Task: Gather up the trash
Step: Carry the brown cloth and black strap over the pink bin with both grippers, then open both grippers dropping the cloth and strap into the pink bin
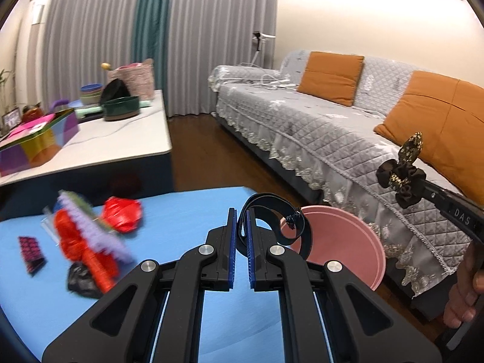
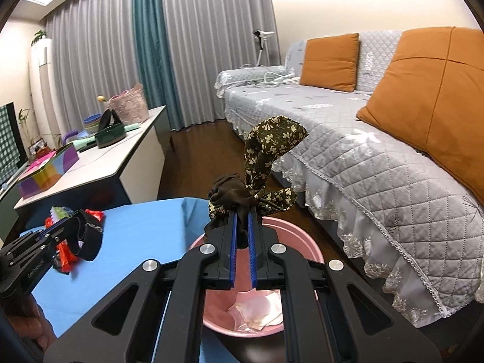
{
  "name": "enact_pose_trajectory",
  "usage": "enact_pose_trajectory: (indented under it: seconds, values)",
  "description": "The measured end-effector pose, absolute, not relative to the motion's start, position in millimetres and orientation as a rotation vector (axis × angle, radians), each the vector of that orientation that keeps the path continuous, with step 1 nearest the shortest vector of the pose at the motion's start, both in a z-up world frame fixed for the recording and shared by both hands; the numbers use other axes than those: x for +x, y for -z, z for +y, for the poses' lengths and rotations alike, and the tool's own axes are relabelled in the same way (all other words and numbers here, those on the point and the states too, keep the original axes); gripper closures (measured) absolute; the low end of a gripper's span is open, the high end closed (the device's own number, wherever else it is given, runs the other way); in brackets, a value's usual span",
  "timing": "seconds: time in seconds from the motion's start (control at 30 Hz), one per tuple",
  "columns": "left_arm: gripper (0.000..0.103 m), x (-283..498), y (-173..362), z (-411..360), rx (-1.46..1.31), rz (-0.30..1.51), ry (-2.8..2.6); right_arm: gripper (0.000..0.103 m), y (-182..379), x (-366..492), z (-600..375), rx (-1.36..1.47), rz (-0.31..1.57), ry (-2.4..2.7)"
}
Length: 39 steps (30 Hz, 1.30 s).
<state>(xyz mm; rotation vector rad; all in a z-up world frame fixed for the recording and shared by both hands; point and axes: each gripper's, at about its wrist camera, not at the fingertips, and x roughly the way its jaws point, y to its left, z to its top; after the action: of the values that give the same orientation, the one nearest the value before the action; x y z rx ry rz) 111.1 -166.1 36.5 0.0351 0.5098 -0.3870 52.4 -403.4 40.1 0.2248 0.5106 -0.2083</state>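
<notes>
My left gripper is shut on a black strap and holds it above the blue table, beside the pink bin. It also shows at the left of the right wrist view. My right gripper is shut on a brown floral scrunchie directly over the pink bin, which holds crumpled pale paper. The scrunchie also shows in the left wrist view. Red wrappers, a purple comb-like item, a black lump and a dark packet lie on the blue table.
A grey-covered sofa with orange cushions runs along the right. A white side table at the left carries a colourful box, bowls and a basket. Dark wood floor lies between them.
</notes>
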Motion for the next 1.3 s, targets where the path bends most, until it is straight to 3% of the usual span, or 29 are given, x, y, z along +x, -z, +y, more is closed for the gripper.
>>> enact_pose_trajectory:
  seconds: [0.77,0.83,0.9,0.93,0.97,1.03,1.3]
  values:
    - [0.097,168.0,-5.9,-274.2,0.088,0.58,0.537,0.095,-17.2,78.6,-453.9,0.294,0.555,0.27]
    - [0.096,170.8,-4.4,-277.2,0.093,0.6,0.56,0.09,-16.0,81.6,-454.1,0.298,0.576,0.261]
    - [0.088,171.1,-3.9,-278.0,0.107,0.61,0.569,0.09,-16.8,81.4,-455.7,0.298,0.578,0.28]
    - [0.079,170.1,-3.8,-276.8,0.109,0.609,0.565,0.088,-17.2,81.2,-457.5,0.307,0.582,0.284]
    - [0.076,168.5,-4.1,-273.3,0.105,0.606,0.559,0.083,-17.4,80.6,-459.4,0.318,0.584,0.288]
    - [0.076,166.6,-5.5,-265.5,0.093,0.609,0.546,0.076,-17.4,79.6,-462.2,0.335,0.587,0.299]
    - [0.076,148.8,-19.8,-222.5,0.06,0.592,0.487,0.076,-27.7,74.5,-444.3,0.31,0.571,0.267]
